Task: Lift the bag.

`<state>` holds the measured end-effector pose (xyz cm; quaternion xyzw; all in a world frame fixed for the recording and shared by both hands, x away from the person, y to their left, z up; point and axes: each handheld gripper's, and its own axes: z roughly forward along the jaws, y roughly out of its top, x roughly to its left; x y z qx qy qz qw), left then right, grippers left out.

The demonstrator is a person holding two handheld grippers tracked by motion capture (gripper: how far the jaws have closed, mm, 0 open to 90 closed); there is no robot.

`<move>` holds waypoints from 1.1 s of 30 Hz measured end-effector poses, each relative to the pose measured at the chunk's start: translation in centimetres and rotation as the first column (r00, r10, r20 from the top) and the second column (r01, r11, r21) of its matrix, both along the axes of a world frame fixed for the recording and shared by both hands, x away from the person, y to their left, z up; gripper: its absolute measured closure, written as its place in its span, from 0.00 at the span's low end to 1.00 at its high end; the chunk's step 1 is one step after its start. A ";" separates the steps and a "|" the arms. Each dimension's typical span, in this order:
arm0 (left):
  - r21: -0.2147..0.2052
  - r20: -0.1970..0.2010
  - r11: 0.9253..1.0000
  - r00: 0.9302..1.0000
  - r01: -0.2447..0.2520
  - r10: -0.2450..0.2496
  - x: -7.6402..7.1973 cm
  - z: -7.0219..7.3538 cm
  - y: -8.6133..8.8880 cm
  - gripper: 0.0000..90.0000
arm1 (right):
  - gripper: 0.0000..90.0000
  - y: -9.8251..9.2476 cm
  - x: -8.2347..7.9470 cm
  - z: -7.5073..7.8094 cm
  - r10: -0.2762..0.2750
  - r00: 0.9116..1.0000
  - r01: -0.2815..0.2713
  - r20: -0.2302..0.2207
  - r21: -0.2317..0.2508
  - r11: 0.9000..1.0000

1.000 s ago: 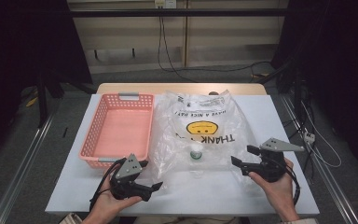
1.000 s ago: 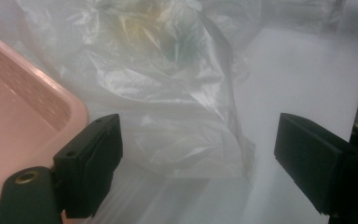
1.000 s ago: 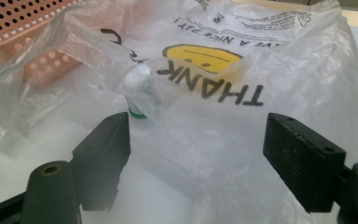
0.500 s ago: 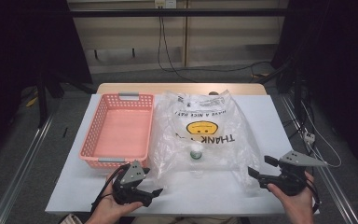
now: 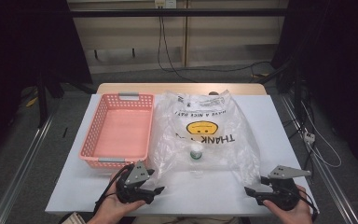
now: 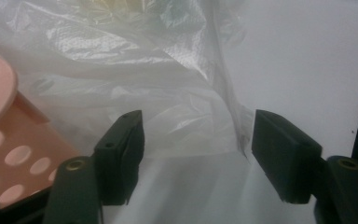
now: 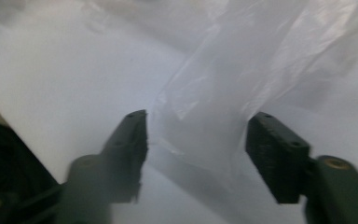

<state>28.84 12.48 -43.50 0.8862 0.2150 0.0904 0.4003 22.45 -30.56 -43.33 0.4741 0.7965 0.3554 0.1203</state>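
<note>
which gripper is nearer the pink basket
Left. The left gripper sits just below the pink basket's near right corner, its jaws open. The right gripper is far off past the plastic bag, near the table's right corner.

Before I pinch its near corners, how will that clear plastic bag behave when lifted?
The plastic bag looks thin and crinkled, so it will probably sag and fold rather than hold shape. The film looks glossy, so it may slip between the pads. A small bottle seems to lie inside; it could slide or roll toward the lowest point.
</note>
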 end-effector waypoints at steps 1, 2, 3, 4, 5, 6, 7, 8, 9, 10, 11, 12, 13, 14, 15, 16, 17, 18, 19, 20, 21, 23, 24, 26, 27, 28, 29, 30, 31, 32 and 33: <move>0.006 0.004 1.000 1.000 0.006 -0.006 0.1 0.0 -0.1 0.41 | 0.51 0.2 0.0 -0.2 0.016 1.000 -0.016 -0.012 -0.012 1.000; 0.013 0.002 1.000 1.000 0.013 -0.013 0.1 -0.1 -0.3 0.43 | 0.54 0.4 0.1 -0.4 0.025 0.999 -0.026 -0.026 -0.024 0.999; 0.020 -0.002 0.999 1.000 0.027 -0.026 0.2 -0.3 -0.5 0.44 | 0.58 0.5 0.1 -0.5 0.027 0.999 -0.028 -0.034 -0.029 0.999; 0.029 0.007 0.998 0.999 0.047 -0.047 0.3 -0.5 -0.7 0.43 | 0.65 0.5 0.2 -0.7 0.037 0.999 -0.038 -0.040 -0.030 0.999; 0.029 0.007 0.998 0.999 0.047 -0.047 0.3 -0.5 -0.7 0.42 | 0.68 0.6 0.3 -0.8 0.043 0.998 -0.045 -0.048 -0.035 0.998; 0.040 0.006 0.998 0.999 0.048 -0.049 0.3 -0.6 -0.9 0.42 | 0.68 0.6 0.3 -0.8 0.043 0.998 -0.045 -0.048 -0.035 0.998; 0.041 0.006 0.998 0.999 0.050 -0.051 0.5 -0.8 -1.2 0.40 | 0.70 0.6 0.3 -0.8 0.044 0.998 -0.046 -0.053 -0.037 0.998; 0.059 0.002 0.996 0.998 0.060 -0.060 0.6 -1.0 -1.6 0.39 | 0.74 0.8 0.5 -0.9 0.055 0.997 -0.058 -0.060 -0.045 0.997; 0.081 0.000 0.995 0.998 0.061 -0.062 0.7 -1.1 -1.8 0.41 | 0.75 0.8 0.5 -1.0 0.059 0.996 -0.062 -0.066 -0.055 0.997; 0.091 -0.006 0.994 0.998 0.060 -0.060 0.8 -1.4 -2.0 0.46 | 0.78 1.0 0.7 -1.1 0.061 0.995 -0.066 -0.075 -0.066 0.996; 0.111 -0.012 0.992 0.999 0.052 -0.051 1.0 -1.6 -2.1 0.53 | 0.80 1.1 0.8 -1.3 0.062 0.995 -0.068 -0.079 -0.078 0.995; 0.097 -0.038 0.994 0.999 0.041 -0.037 1.2 -1.7 -2.1 0.60 | 0.83 1.1 0.8 -1.3 0.058 0.995 -0.064 -0.078 -0.080 0.995; 0.081 -0.061 0.996 0.997 0.041 -0.036 1.3 -1.7 -1.9 0.63 | 0.84 1.1 0.9 -1.3 0.054 0.996 -0.061 -0.077 -0.080 0.995; 0.084 -0.061 0.996 0.998 0.037 -0.032 1.4 -1.7 -1.8 0.67 | 0.88 1.0 0.8 -1.3 0.046 0.996 -0.052 -0.081 -0.077 0.996; 0.086 -0.061 0.996 0.998 0.033 -0.028 1.4 -1.6 -1.8 0.76 | 0.92 0.9 0.8 -1.3 0.040 0.996 -0.046 -0.078 -0.080 0.996; 0.095 -0.062 0.995 0.998 0.028 -0.022 1.5 -1.6 -1.7 0.85 | 0.95 0.9 0.9 -1.3 0.031 0.997 -0.037 -0.076 -0.084 0.996; 0.097 -0.047 0.995 0.999 0.020 -0.016 1.5 -1.5 -1.6 0.92 | 0.97 0.8 0.9 -1.3 0.025 0.996 -0.032 -0.080 -0.083 0.996; 0.080 -0.044 0.997 0.999 0.016 -0.012 1.5 -1.5 -1.5 0.98 | 0.98 0.8 1.0 -1.3 0.021 0.996 -0.027 -0.083 -0.080 0.996; 0.077 -0.046 0.997 0.999 0.027 -0.024 1.6 -1.3 -1.4 0.99 | 0.99 0.8 1.0 -1.3 0.015 0.996 -0.022 -0.087 -0.079 0.997; 0.067 -0.047 0.998 0.999 0.021 -0.018 1.6 -1.2 -1.3 0.99 | 1.00 0.8 1.0 -1.3 0.011 0.996 -0.017 -0.089 -0.072 0.997; 0.058 -0.050 0.998 0.999 0.025 -0.023 1.7 -1.0 -1.1 1.00 | 1.00 0.8 1.1 -1.3 0.013 0.995 -0.019 -0.094 -0.058 0.998; 0.023 -0.053 0.999 0.998 0.023 -0.021 1.8 -0.5 -1.0 1.00 | 1.00 0.7 1.3 -1.1 0.019 0.995 -0.021 -0.097 -0.014 1.000; 0.008 -0.057 1.000 0.998 0.022 -0.022 1.8 -0.3 -0.9 1.00 | 1.00 0.7 1.4 -1.0 0.021 0.996 -0.021 -0.090 0.009 1.000; -0.020 -0.056 0.999 0.998 0.031 -0.032 1.9 0.3 -0.8 1.00 | 1.00 0.7 1.5 -0.7 0.032 0.997 -0.029 -0.076 0.043 0.999; -0.034 -0.056 0.999 0.998 0.027 -0.029 1.9 0.5 -0.9 1.00 | 1.00 0.7 1.6 -0.4 0.035 0.997 -0.031 -0.070 0.059 0.998; -0.047 -0.052 0.998 0.998 0.034 -0.036 2.0 0.8 -0.9 1.00 | 1.00 0.8 1.7 -0.2 0.038 0.997 -0.033 -0.064 0.073 0.997; -0.054 -0.046 0.998 0.998 0.038 -0.041 2.1 1.2 -0.9 1.00 | 1.00 0.8 1.8 0.1 0.040 0.998 -0.036 -0.052 0.081 0.996; -0.077 -0.044 0.996 0.998 0.037 -0.040 2.2 1.6 -0.9 1.00 | 1.00 0.8 2.0 0.4 0.042 0.998 -0.038 -0.045 0.091 0.995; -0.090 -0.044 0.995 0.998 0.037 -0.041 2.3 2.1 -0.9 1.00 | 1.00 0.8 2.2 0.6 0.042 0.998 -0.038 -0.036 0.107 0.994; -0.090 -0.044 0.995 0.998 0.037 -0.041 2.3 2.1 -0.9 1.00 | 1.00 0.8 2.2 0.6 0.042 0.998 -0.038 -0.036 0.107 0.994; -0.113 -0.033 0.993 0.998 0.041 -0.045 2.6 2.9 -1.0 1.00 | 1.00 0.6 2.6 1.3 0.044 0.999 -0.041 -0.018 0.150 0.988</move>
